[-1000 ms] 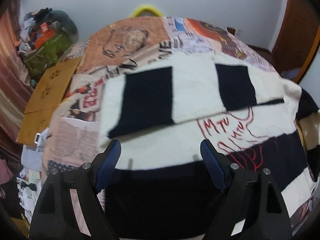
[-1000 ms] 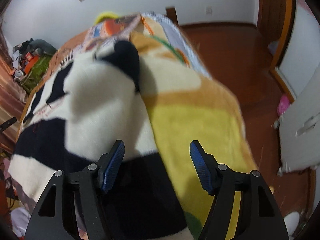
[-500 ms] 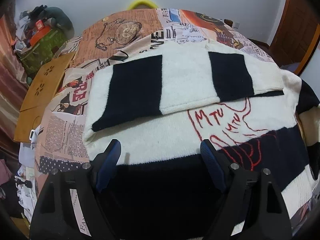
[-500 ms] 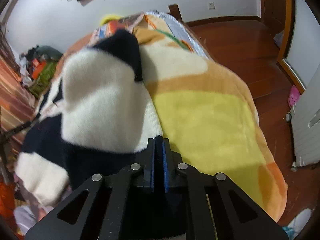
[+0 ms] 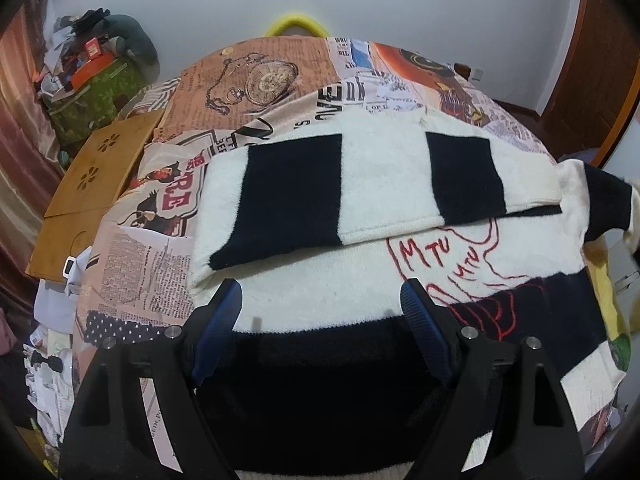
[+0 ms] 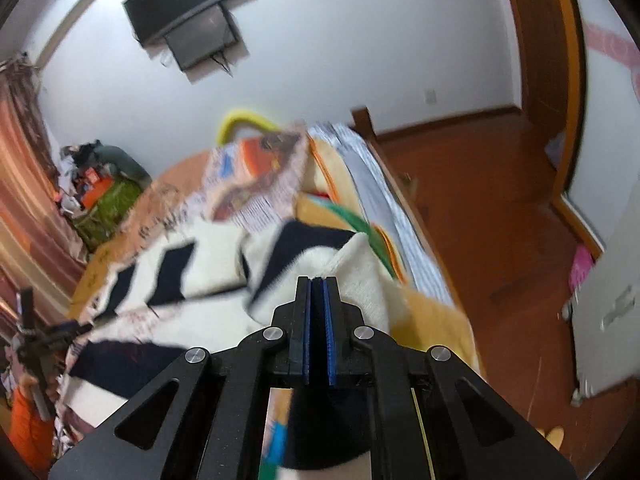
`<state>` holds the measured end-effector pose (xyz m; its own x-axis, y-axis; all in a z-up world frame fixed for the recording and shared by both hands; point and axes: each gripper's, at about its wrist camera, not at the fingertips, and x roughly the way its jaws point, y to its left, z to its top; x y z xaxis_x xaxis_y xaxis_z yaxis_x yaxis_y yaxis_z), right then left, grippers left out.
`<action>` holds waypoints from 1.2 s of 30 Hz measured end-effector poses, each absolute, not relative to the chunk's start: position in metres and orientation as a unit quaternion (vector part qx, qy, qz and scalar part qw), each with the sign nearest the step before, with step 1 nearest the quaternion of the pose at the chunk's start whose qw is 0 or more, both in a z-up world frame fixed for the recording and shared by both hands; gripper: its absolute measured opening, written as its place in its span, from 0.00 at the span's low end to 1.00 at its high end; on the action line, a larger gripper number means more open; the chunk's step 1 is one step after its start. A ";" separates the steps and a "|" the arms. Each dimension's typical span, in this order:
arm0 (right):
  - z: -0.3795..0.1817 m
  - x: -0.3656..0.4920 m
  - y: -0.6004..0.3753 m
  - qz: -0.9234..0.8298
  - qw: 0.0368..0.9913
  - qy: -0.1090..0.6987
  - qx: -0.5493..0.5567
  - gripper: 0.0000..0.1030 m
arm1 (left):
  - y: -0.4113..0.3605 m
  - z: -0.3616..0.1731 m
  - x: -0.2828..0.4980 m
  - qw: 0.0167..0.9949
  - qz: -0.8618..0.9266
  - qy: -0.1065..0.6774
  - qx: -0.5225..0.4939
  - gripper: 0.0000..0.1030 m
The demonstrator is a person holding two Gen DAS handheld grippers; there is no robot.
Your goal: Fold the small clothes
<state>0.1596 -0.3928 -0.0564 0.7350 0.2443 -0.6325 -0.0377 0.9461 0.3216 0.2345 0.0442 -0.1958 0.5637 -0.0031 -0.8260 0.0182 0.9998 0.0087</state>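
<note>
A black-and-white striped sweater with red stitching lies flat on the newspaper-print bedspread. One sleeve is folded across its chest. My left gripper hangs open just over the sweater's lower black band, with nothing between its pads. In the right wrist view my right gripper is shut on the other sleeve, pinching black and white knit and holding it raised above the sweater body. That view is blurred by motion.
A wooden board and a heap of clutter lie to the bed's left. A yellow ring shows behind the far edge. On the right, a yellow fleece blanket hangs over the side toward the wooden floor.
My right gripper went from open over the sleeve to shut on it, then rose with the sleeve. The left gripper stayed open in about the same place.
</note>
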 end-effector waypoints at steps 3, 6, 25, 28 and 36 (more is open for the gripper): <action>-0.033 0.171 -0.369 0.104 0.929 0.331 0.132 0.05 | 0.049 -0.193 0.233 0.888 -0.008 0.461 -0.001 0.79; -0.012 0.183 -0.337 0.141 0.932 0.316 0.111 0.05 | 0.055 -0.192 0.230 0.891 -0.007 0.454 -0.011 0.79; -0.051 0.244 -0.151 0.291 0.873 0.390 0.037 0.15 | 0.102 -0.180 0.211 0.894 0.014 0.443 -0.062 0.79; -0.050 0.235 -0.172 0.272 0.882 0.385 0.028 0.26 | 0.091 -0.181 0.214 0.890 0.000 0.451 -0.067 0.79; -0.071 0.199 -0.232 0.203 0.893 0.400 -0.030 0.41 | 0.020 -0.178 0.220 0.885 -0.046 0.464 -0.010 0.84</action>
<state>0.1991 -0.2318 -0.0713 0.5982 0.3388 -0.7263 -0.3869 0.9157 0.1085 0.2203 0.0204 -0.1782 0.5659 -0.0899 -0.8196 0.0719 0.9956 -0.0596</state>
